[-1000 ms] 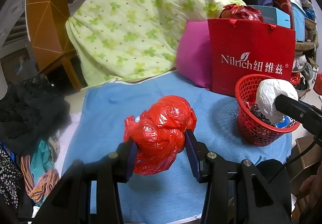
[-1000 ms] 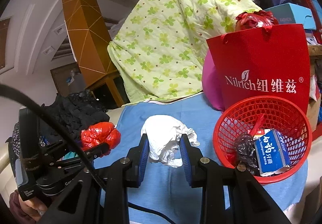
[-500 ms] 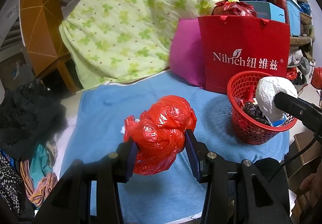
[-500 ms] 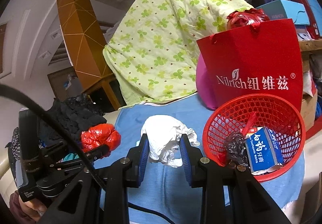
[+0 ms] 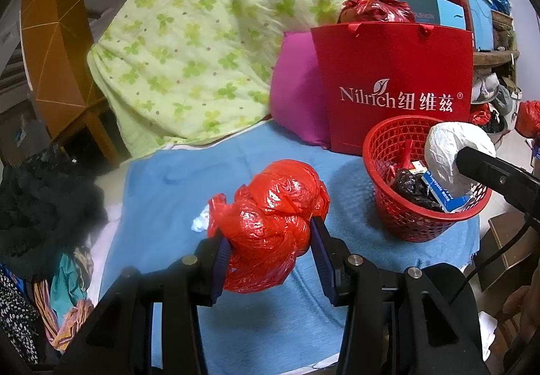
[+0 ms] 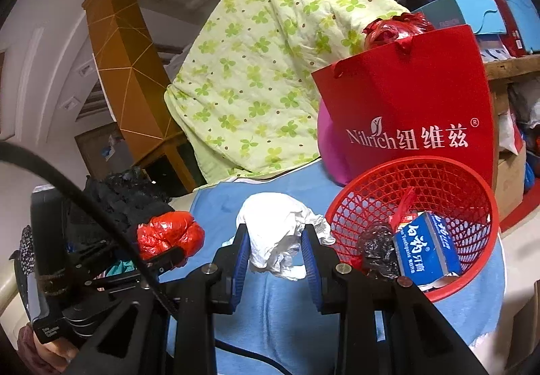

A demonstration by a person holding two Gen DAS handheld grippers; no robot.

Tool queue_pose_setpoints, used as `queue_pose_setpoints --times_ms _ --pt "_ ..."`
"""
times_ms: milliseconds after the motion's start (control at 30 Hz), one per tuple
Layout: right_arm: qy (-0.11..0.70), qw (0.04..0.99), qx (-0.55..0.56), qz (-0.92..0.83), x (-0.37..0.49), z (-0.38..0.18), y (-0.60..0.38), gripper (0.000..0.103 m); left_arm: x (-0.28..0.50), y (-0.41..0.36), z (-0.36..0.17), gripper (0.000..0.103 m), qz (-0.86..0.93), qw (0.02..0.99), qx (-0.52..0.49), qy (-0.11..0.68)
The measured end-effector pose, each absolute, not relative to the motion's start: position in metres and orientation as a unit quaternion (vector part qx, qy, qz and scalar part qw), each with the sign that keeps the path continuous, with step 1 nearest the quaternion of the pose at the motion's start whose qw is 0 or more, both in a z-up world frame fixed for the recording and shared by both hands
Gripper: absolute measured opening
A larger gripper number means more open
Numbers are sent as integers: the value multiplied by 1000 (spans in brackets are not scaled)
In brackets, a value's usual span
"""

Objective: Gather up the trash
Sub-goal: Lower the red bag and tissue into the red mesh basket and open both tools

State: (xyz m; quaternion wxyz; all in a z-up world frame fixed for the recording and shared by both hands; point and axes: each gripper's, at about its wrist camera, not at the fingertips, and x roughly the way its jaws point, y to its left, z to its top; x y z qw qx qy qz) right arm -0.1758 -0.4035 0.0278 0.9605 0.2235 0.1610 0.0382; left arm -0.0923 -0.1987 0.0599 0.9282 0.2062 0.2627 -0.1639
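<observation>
My left gripper (image 5: 268,245) is shut on a crumpled red plastic bag (image 5: 270,226), held above the blue cloth (image 5: 189,179). My right gripper (image 6: 275,248) is shut on a wad of white paper (image 6: 278,233); the white paper (image 5: 449,152) hangs over the rim of the red mesh basket (image 5: 418,223) in the left wrist view. The basket (image 6: 449,179) stands at the right of the blue cloth and holds a blue toothpaste box (image 6: 427,248), a black wrapper (image 6: 376,247) and red scraps. A small white scrap (image 5: 201,222) lies on the cloth beside the red bag.
A red paper shopping bag (image 5: 395,85) stands behind the basket, with a magenta pillow (image 5: 297,98) and a green floral quilt (image 5: 202,48) further back. Dark clothes (image 5: 44,199) pile up at the left. Boxes and shelves crowd the right side. A hand (image 5: 523,304) shows at lower right.
Both grippers have drifted right toward the basket with their loads; the basket looks nearer in the right wrist view. Neither grip has changed.
</observation>
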Motion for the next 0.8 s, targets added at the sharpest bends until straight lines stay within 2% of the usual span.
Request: queue_pose_setpoints --times_ms 800 --pt "146 957 251 -2 -198 24 -445 33 -105 -242 64 47 -196 919 235 248"
